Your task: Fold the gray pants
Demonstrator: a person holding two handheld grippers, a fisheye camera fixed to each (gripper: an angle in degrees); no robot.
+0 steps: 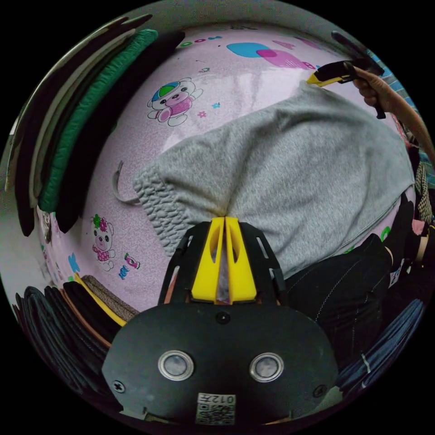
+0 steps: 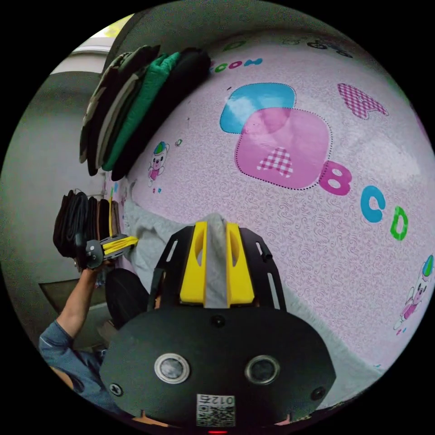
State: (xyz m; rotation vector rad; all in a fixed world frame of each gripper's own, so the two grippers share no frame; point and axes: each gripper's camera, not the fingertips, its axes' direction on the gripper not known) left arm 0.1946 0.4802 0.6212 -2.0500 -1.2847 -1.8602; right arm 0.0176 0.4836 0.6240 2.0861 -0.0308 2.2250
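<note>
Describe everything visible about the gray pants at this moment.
The gray pants look like soft heathered knit, with a ribbed, gathered waistband at one end and a loose cord beside it. They lie spread on the pink cartoon-print mat, already doubled over. The left gripper is shut on the near edge; the right gripper pinches a far corner, with fabric bunched between its yellow jaws.

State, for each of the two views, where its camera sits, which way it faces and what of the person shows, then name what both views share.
Left gripper view: rides behind the left tool, facing across the gray pants toward the right tool; a hand shows.
Right gripper view: rides behind the right tool, facing over the pink mat; an arm holds the left tool.
Shared: pants, mat, stacked clothes.
</note>
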